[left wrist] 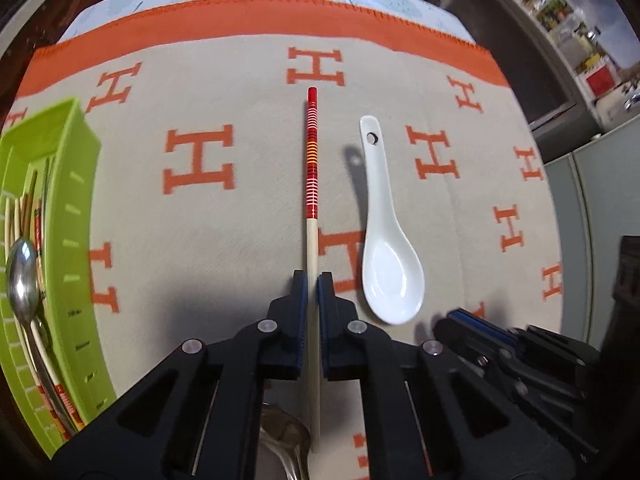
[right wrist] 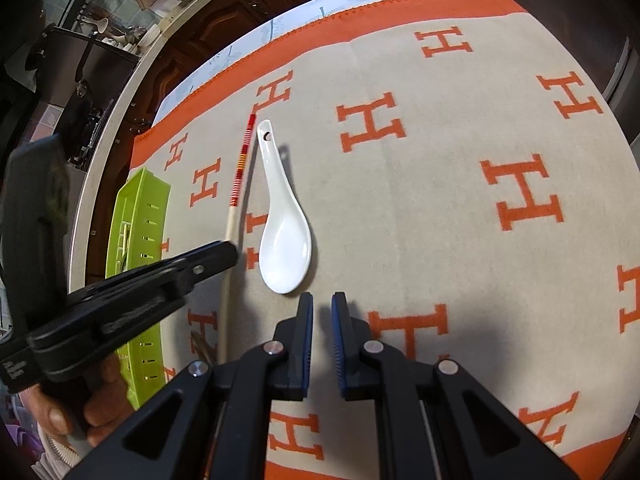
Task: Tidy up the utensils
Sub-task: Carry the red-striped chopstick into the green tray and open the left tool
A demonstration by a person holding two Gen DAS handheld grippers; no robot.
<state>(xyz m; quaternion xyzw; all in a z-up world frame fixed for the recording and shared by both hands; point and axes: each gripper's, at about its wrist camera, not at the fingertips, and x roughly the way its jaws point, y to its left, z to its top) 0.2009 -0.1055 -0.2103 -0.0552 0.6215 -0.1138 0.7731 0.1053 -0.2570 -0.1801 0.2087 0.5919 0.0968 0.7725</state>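
Just ahead of your left gripper (left wrist: 313,280), the jaws straddle the pale wooden end of the chopstick (left wrist: 311,168), which runs straight away from you between the blue pads; the pads sit very close to the stick on both sides, but you cannot tell from either view whether they actually press it. Below the jaws, at the bottom of the left view, the bowl of a metal spoon (left wrist: 285,436) peeks out, lying just left of the chopstick's near tip. Just right of the stick lies the white soup spoon (left wrist: 390,248), bowl toward you, handle with its hole pointing away, roughly parallel to the chopstick and apart from it. Your right gripper (right wrist: 322,300) hovers just short of that spoon's bowl with its jaws nearly together, a narrow gap between them and nothing held. Your hand (right wrist: 74,408) shows at the lower left of the right view, wrapped around the left gripper's handle. To the left, at the table's edge, the green tray (left wrist: 86,208) holds chopsticks and another metal spoon (left wrist: 23,276). All of this rests on the beige blanket (left wrist: 248,120) with orange H marks, whose orange border (left wrist: 240,20) lies at the far side.
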